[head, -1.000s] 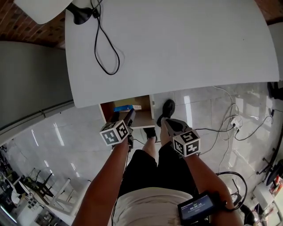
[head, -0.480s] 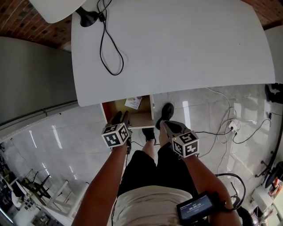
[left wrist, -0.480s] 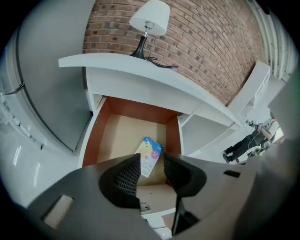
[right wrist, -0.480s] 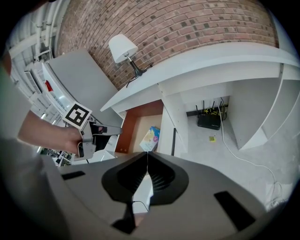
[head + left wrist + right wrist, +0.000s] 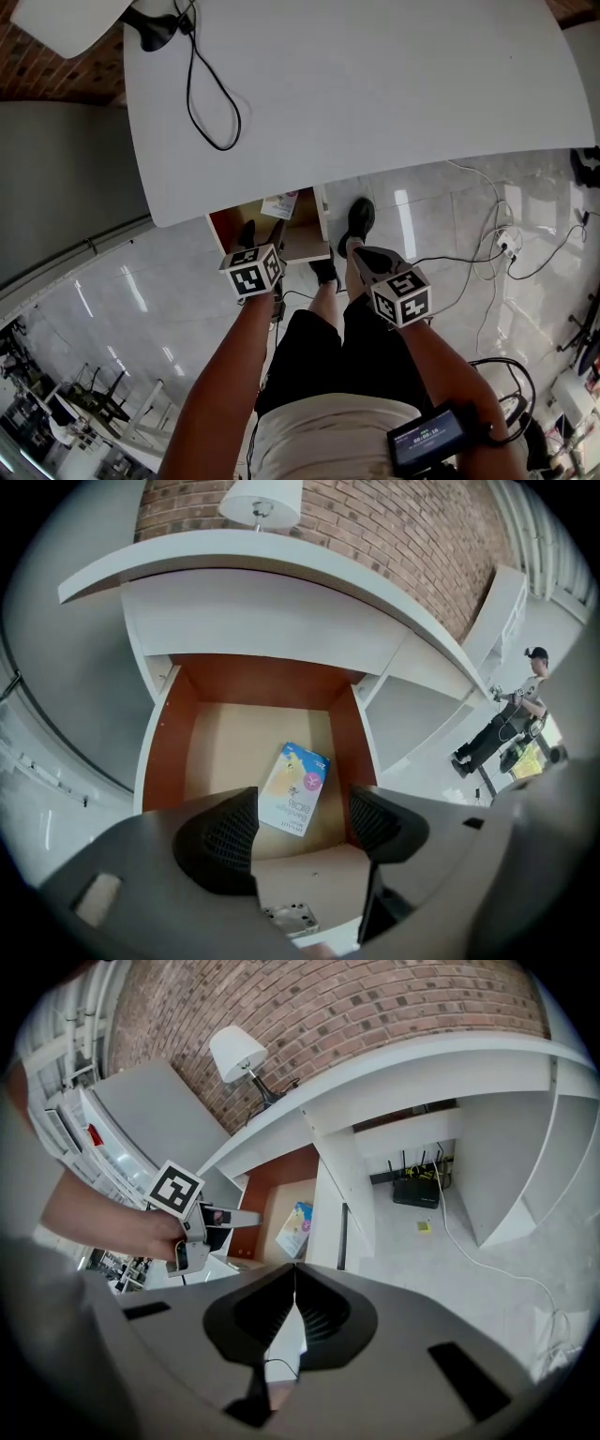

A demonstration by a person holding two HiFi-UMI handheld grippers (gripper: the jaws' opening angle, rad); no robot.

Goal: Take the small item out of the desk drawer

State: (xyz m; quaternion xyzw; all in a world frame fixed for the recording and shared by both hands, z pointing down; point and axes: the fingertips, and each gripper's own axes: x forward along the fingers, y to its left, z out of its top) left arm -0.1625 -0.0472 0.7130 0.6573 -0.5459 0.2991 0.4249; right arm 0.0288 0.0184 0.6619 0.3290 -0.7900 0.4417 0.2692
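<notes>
The desk drawer point(image 5: 156, 752) stands pulled out under the white desk top point(image 5: 375, 84). A small flat packet point(image 5: 295, 787), white and blue with a pink mark, lies loose on the drawer's floor toward the right wall; it also shows as packet point(image 5: 279, 204) and packet point(image 5: 296, 1227). My left gripper point(image 5: 302, 822) hovers over the drawer's front edge, its jaws opening, and nothing is pressed between them. The packet lies beyond the tips. My right gripper point(image 5: 295, 1312) hangs shut and empty to the right of the drawer, above the person's legs.
A lamp point(image 5: 66, 19) and its black cable point(image 5: 211, 94) sit on the desk's far left. A black router point(image 5: 417, 1190) and cables point(image 5: 497, 253) lie on the tiled floor to the right. The person's shoes point(image 5: 358, 217) stand just below the drawer. Another person point(image 5: 511, 714) stands far off.
My left gripper has drawn back from inside the drawer to its front edge. The packet lies turned differently from one second ago. The right gripper has barely moved.
</notes>
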